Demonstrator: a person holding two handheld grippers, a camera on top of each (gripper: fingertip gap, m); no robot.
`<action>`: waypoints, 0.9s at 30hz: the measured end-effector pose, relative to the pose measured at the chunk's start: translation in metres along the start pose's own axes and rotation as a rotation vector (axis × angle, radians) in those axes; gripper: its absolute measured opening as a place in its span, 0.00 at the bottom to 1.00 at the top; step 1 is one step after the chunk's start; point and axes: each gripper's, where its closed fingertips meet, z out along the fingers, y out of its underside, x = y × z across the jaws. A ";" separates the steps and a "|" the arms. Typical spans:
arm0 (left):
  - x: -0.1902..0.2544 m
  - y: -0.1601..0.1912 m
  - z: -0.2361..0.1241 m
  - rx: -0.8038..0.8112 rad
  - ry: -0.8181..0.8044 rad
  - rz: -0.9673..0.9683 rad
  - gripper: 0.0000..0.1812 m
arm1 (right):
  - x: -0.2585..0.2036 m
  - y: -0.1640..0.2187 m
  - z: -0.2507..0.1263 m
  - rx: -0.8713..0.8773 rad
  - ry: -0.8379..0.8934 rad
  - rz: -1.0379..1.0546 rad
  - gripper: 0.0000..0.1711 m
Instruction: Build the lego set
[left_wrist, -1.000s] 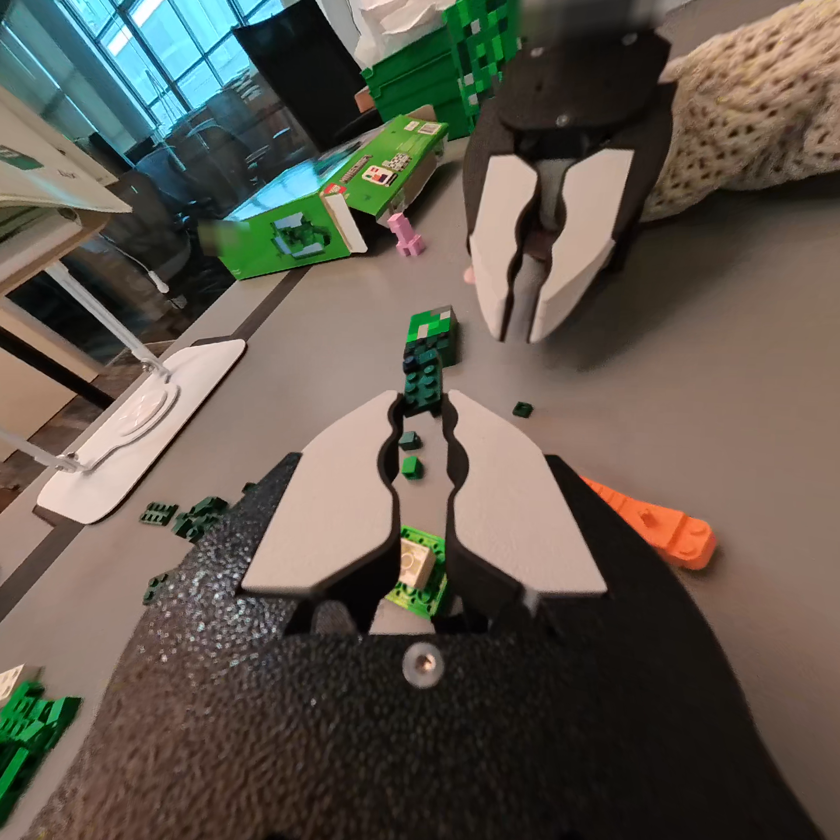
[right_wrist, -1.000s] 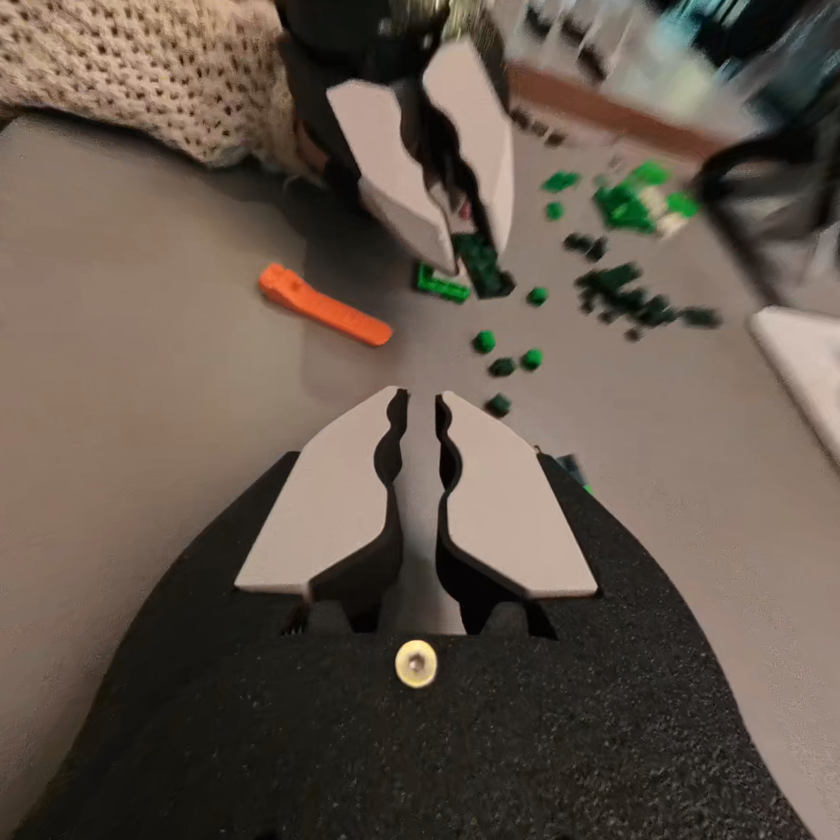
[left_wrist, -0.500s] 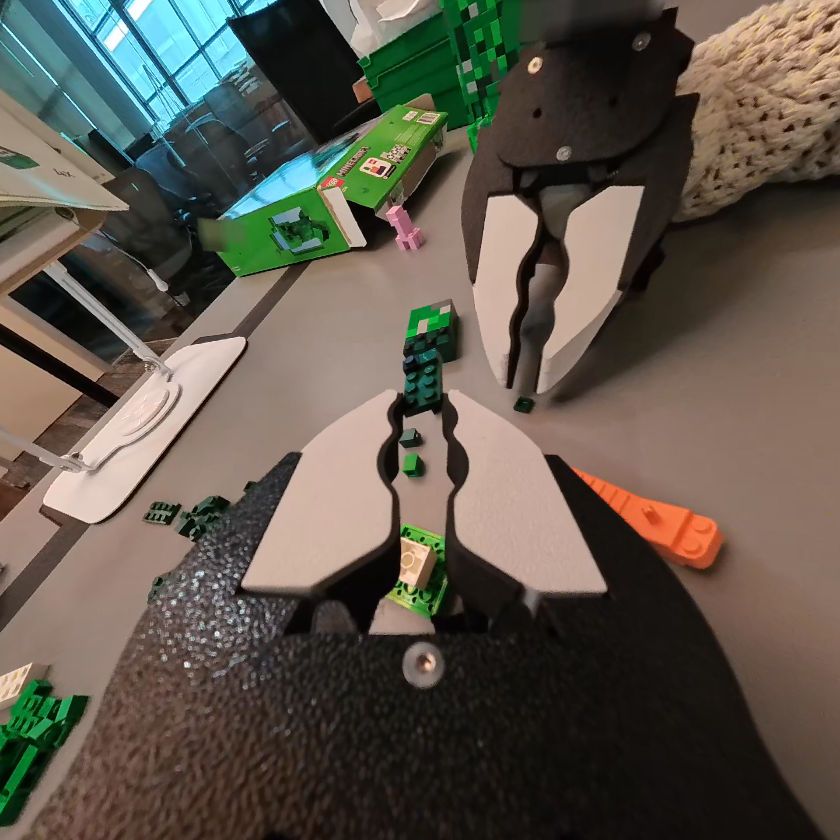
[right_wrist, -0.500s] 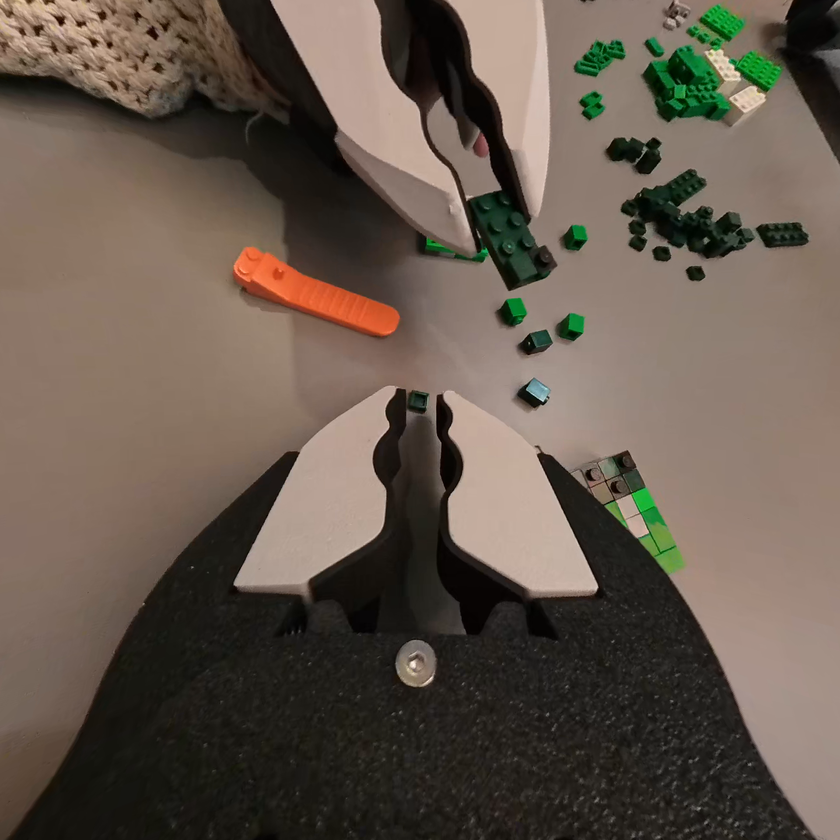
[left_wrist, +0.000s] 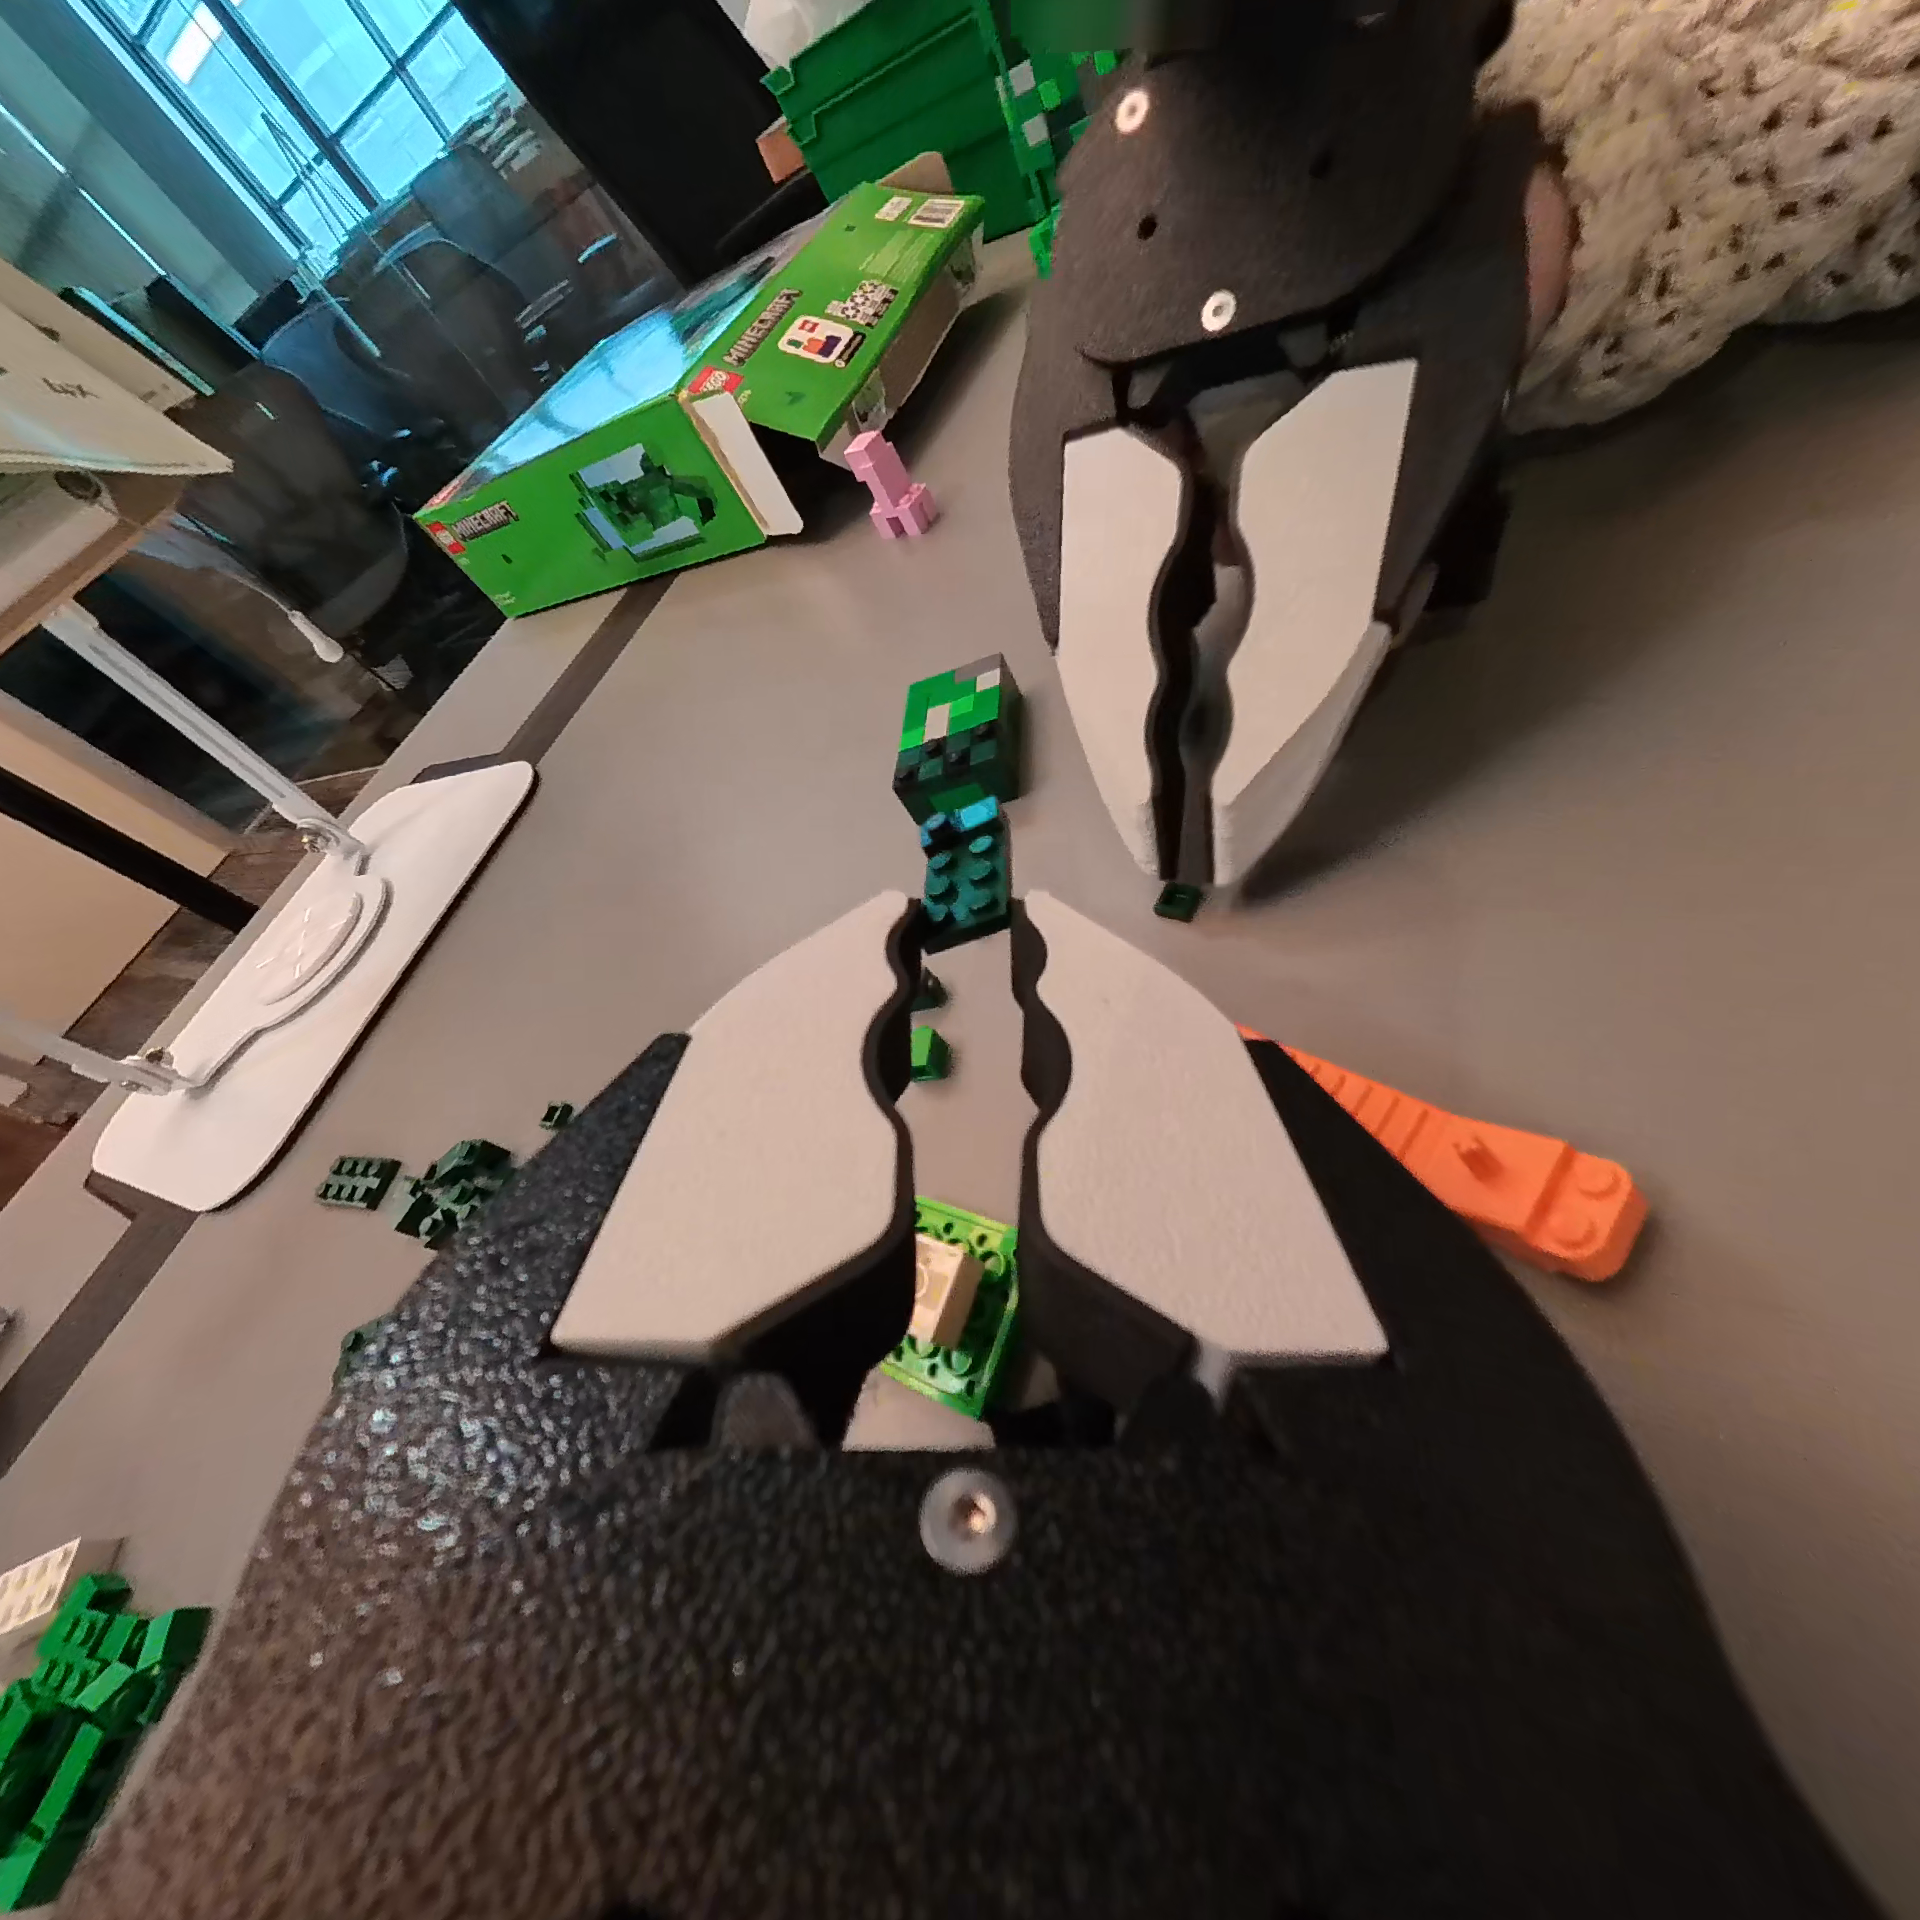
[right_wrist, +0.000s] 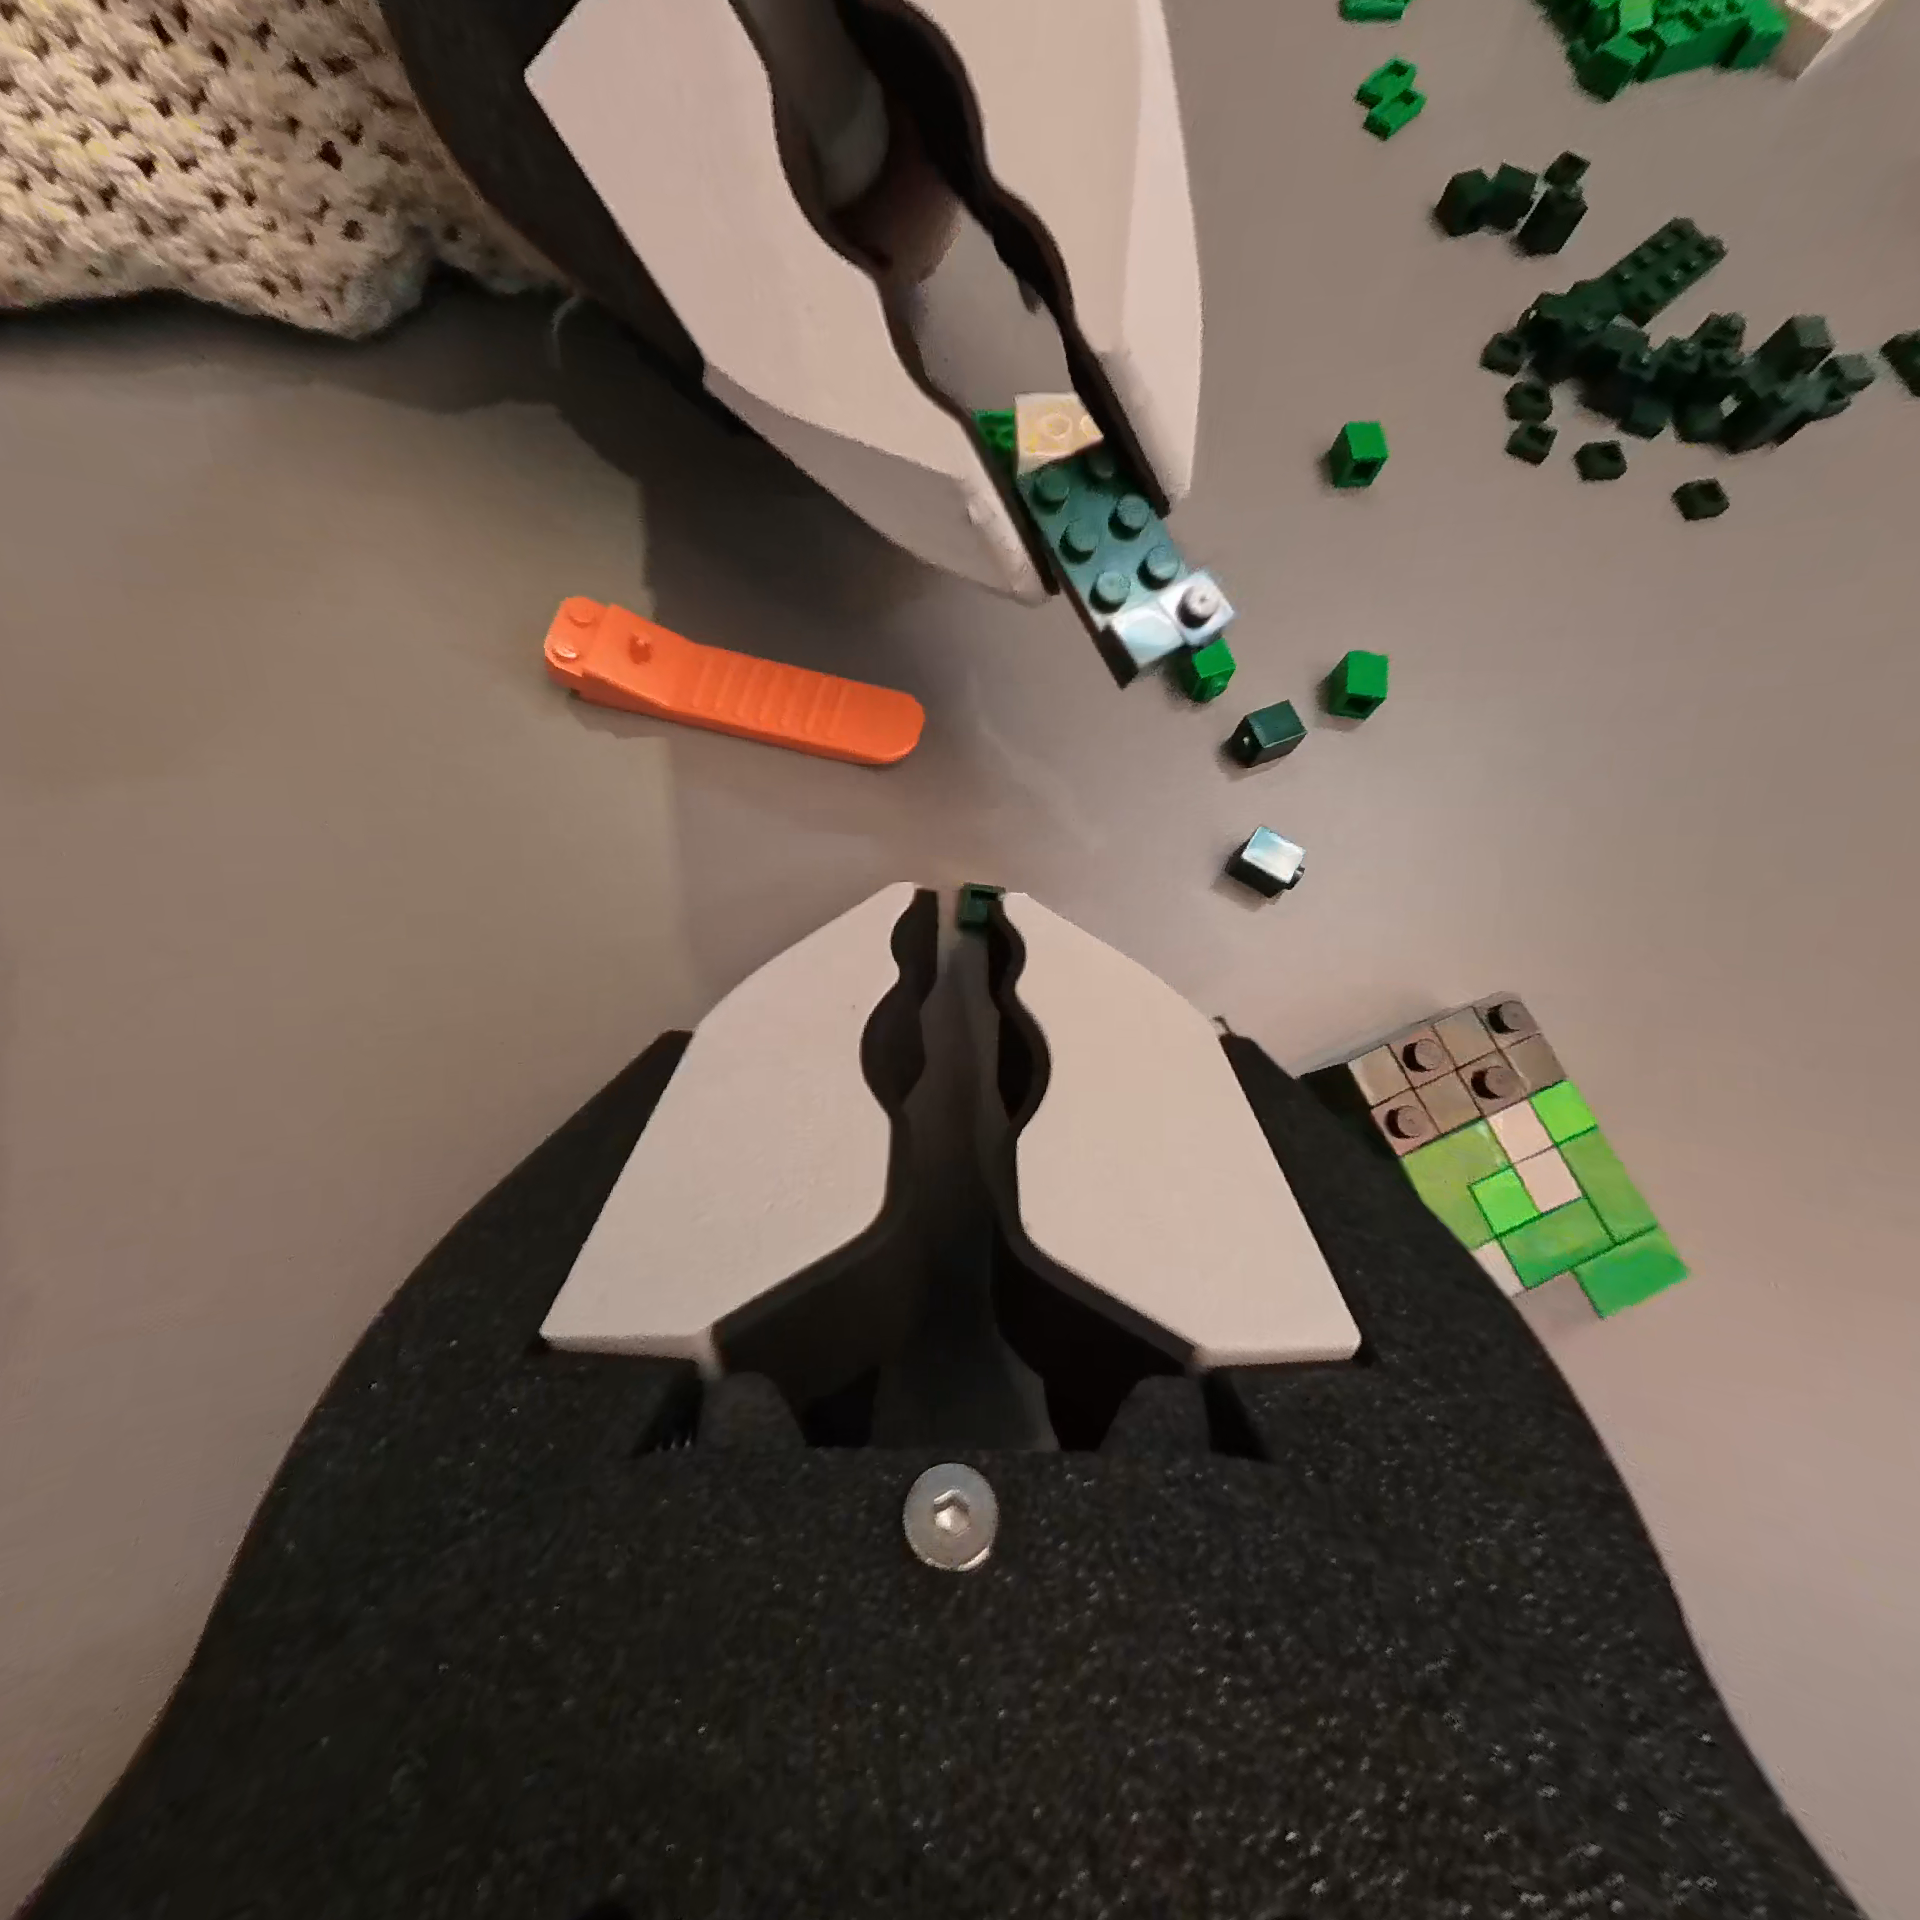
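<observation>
My left gripper (left_wrist: 966, 914) is shut on a dark green studded plate (left_wrist: 966, 873) that sticks out past its tips. It also shows at the top of the right wrist view (right_wrist: 1101, 540), where the plate (right_wrist: 1112, 551) carries a small grey piece at its free end. My right gripper (right_wrist: 961, 899) is tip-down on the grey table, shut on a tiny dark green brick (right_wrist: 977, 906). In the left wrist view, the right gripper (left_wrist: 1184, 878) stands just right of the plate. A green patterned block (left_wrist: 961, 727) lies beyond the plate.
An orange brick separator (right_wrist: 727, 707) lies left of both grippers. Loose small green cubes (right_wrist: 1356, 681) and a dark green pile (right_wrist: 1683, 353) lie to the right. A green box (left_wrist: 644, 457), a pink figure (left_wrist: 894, 499) and a white stand base (left_wrist: 312, 977) sit farther off. A knitted sleeve (left_wrist: 1714, 187) is behind the right gripper. My right gripper's tips are some 8 cm from the green patterned block (left_wrist: 961, 727). The right camera catches it too, in the right wrist view (right_wrist: 1458, 1135).
My right gripper came down to the table beside the plate and its jaws narrowed onto the tiny dark green brick. My left gripper kept hold of the plate and barely moved.
</observation>
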 end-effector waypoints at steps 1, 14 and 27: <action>0.000 0.000 0.000 -0.004 0.001 0.004 0.09 | -0.001 0.000 0.000 0.003 -0.013 0.005 0.07; 0.004 0.003 0.003 -0.024 0.008 0.031 0.09 | 0.005 0.002 0.005 -0.073 0.049 0.043 0.05; 0.009 -0.005 -0.002 0.031 0.038 0.030 0.09 | 0.015 -0.014 0.000 0.051 0.172 -0.048 0.04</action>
